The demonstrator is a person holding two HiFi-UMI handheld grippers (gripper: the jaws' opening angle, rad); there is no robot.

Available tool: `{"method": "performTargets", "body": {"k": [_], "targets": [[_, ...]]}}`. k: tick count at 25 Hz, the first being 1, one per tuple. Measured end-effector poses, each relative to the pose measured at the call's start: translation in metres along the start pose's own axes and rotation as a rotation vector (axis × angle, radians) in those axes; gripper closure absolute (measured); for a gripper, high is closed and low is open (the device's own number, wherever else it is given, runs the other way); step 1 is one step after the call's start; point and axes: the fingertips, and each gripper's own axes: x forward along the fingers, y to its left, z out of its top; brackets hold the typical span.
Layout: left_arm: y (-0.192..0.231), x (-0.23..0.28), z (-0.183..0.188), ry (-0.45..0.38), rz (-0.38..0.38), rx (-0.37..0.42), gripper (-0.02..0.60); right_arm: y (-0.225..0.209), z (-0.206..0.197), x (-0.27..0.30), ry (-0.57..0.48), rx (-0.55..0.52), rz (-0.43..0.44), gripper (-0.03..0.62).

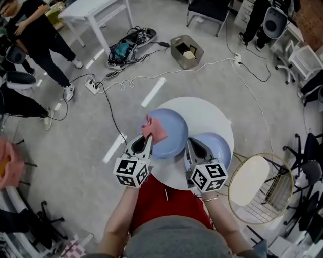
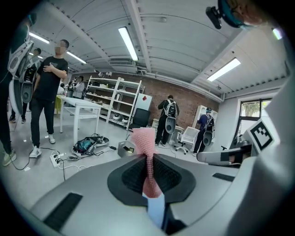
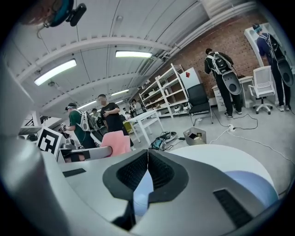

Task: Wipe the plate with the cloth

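Observation:
A large light-blue plate lies on the round white table, partly over a second blue plate. My left gripper is shut on a pink cloth, which stands up over the large plate's left rim. From the left gripper view, the cloth rises straight out of the closed jaws of my left gripper. My right gripper sits at the large plate's right rim. There the jaws of my right gripper meet, with the plate showing blue between them.
A round wire-framed seat stands close on the right of the table. Cables and a power strip run over the floor beyond it, near a grey box and a white desk. People stand at the far left.

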Motion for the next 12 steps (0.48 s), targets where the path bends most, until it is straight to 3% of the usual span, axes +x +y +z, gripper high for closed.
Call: {"method": "performTargets", "body": {"k": [5, 12], "targets": [[0.018, 0.026, -0.007, 0.050, -0.038, -0.003, 0.548, -0.004, 0.000, 0.023, 0.004, 0.020, -0.043, 0.565], [0.028, 0.062, -0.024, 0.171, -0.180, 0.039, 0.548, -0.009, -0.008, 0.036, -0.003, 0.080, -0.174, 0.565]]}}
